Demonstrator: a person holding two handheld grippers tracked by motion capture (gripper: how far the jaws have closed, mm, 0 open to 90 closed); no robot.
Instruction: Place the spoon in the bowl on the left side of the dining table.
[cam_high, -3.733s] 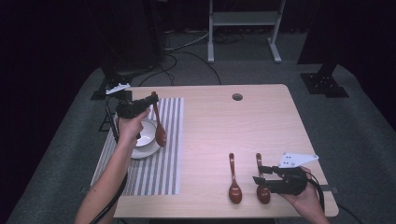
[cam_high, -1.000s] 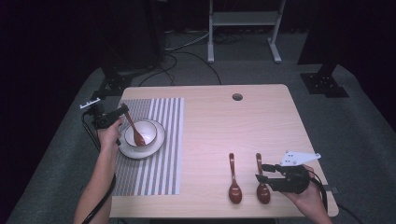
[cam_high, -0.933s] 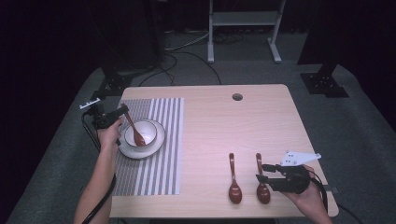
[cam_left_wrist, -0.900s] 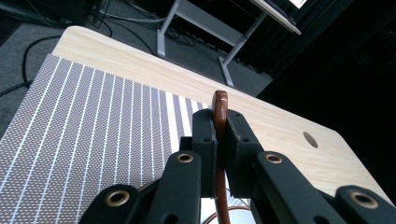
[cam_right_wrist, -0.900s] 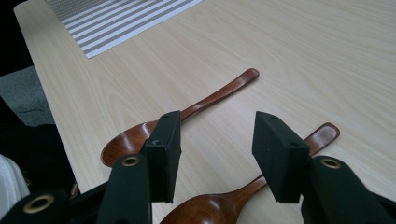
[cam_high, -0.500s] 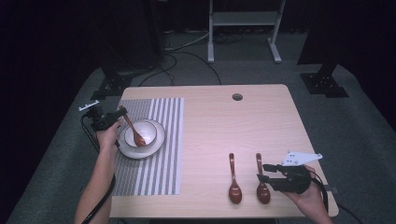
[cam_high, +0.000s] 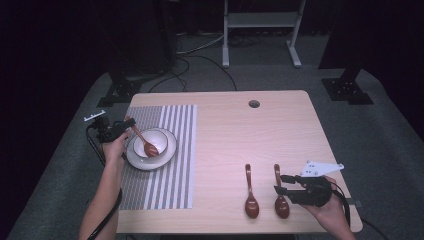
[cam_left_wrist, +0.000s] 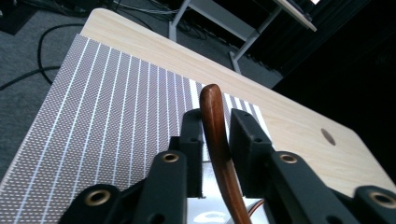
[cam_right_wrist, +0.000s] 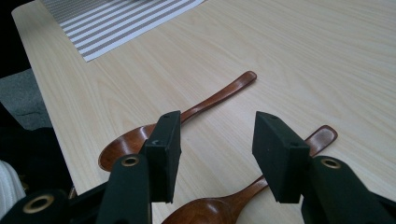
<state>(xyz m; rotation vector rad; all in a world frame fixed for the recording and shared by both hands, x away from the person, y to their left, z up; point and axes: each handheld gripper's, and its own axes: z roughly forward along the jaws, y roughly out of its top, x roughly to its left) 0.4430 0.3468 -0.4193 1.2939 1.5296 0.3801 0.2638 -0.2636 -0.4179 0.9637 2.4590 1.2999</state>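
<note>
A brown wooden spoon (cam_high: 148, 145) lies with its head in the white bowl (cam_high: 167, 142) on the striped placemat (cam_high: 165, 180). Its handle slants up to the left. My left gripper (cam_high: 120, 129) is shut on that handle (cam_left_wrist: 211, 100), whose tip pokes out past the black jaws, as the left gripper (cam_left_wrist: 215, 122) view shows. Two more brown spoons (cam_high: 250, 192) (cam_high: 280, 196) lie side by side near the table's front edge. My right gripper (cam_high: 283, 184) stands open just above the right-hand one; in the right gripper (cam_right_wrist: 212, 135) view, that spoon (cam_right_wrist: 233, 203) passes under the jaws and the other spoon (cam_right_wrist: 196, 112) lies beyond.
The light wooden table (cam_high: 280, 135) has a round cable hole (cam_high: 254, 104) near its far edge. Stand feet and cables lie on the grey floor behind, with a white metal frame (cam_high: 260, 20) farther back.
Since 3.7 s ago the left gripper has lowered the spoon into the bowl and drawn left. Over the last second it has barely shifted. The right gripper has stayed put.
</note>
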